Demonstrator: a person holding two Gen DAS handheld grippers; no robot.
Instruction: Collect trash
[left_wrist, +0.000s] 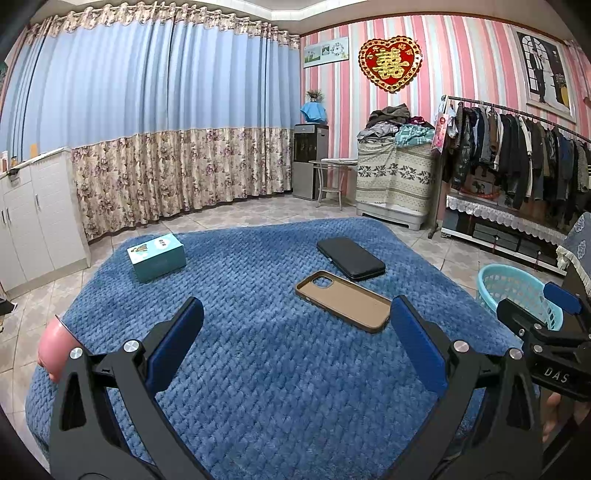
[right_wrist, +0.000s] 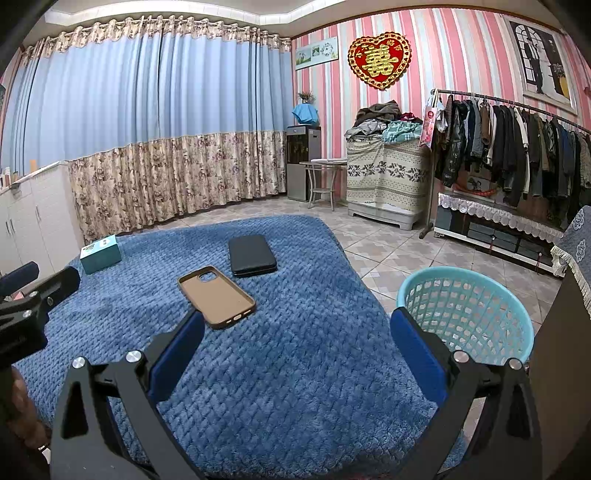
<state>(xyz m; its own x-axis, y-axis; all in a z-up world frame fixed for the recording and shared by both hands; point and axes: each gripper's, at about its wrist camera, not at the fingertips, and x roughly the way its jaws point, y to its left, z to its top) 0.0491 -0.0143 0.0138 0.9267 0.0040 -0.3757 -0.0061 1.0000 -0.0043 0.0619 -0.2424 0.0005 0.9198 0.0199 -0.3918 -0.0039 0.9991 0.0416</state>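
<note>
Tan phone case (left_wrist: 343, 301), smooth, rounded rectangle, lies hollow-up on quilted blue blanket (left_wrist: 258, 369), camera end pointing away. Left claw (left_wrist: 295, 345) and right claw (right_wrist: 297, 347) wide, empty.

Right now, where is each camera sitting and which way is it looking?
Left wrist: sits on the left tool, open, facing across the blue blanket toward the curtains; the right tool shows at its right edge.
Right wrist: sits on the right tool, open, facing likewise, the teal basket close.
Both show the tan phone case, black case and teal box.
</note>
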